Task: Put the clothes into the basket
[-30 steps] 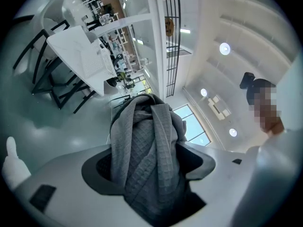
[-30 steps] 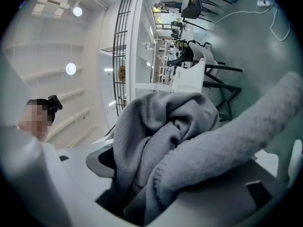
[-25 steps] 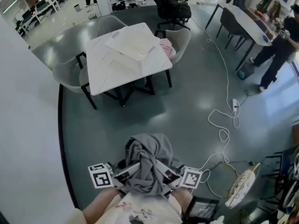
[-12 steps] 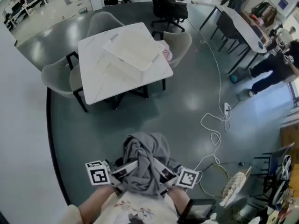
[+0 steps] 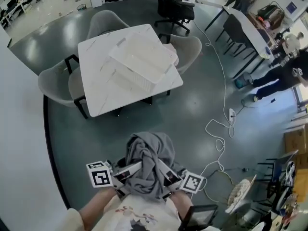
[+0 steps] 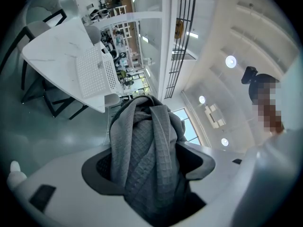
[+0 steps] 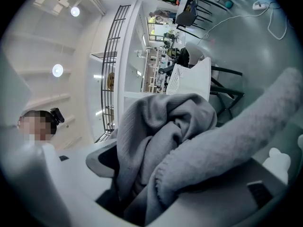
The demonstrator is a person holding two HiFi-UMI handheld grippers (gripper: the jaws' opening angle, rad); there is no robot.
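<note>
Basket [image 5: 142, 61] nearer than before; left tool [image 5: 131, 170], right tool [image 5: 168, 176] clamped on grey garment [image 5: 150, 155], bunched upright.

White marble-look table [image 5: 100, 83] ringed by grey chairs [image 5: 53, 78] on a glossy grey floor [image 5: 192, 105], a white cable [image 5: 215, 121] snaking to its right

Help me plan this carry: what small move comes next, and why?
Probably carry the grey garment forward toward the table: both the left gripper and right gripper are clamped on it, but the white basket sits on the table well ahead, not under the load.
</note>
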